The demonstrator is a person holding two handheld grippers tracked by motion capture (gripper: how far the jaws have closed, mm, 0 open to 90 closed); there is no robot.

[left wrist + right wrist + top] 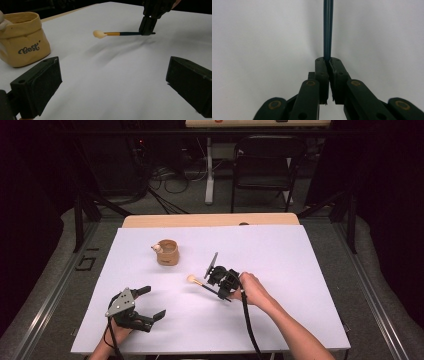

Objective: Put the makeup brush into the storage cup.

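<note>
White tabletop (300, 270), large, rectangular. Tan pouch-shaped cup (167, 252) lettered "Best", standing toward the far left part of the tabletop. Left gripper (150, 302) near the near-left corner, jaws spread wide, nothing between them. Right gripper (216, 279) near the middle, jaws clamped on the dark handle of a brush (202, 284), its pale tuft pointing toward the left edge, just above the surface.
</note>
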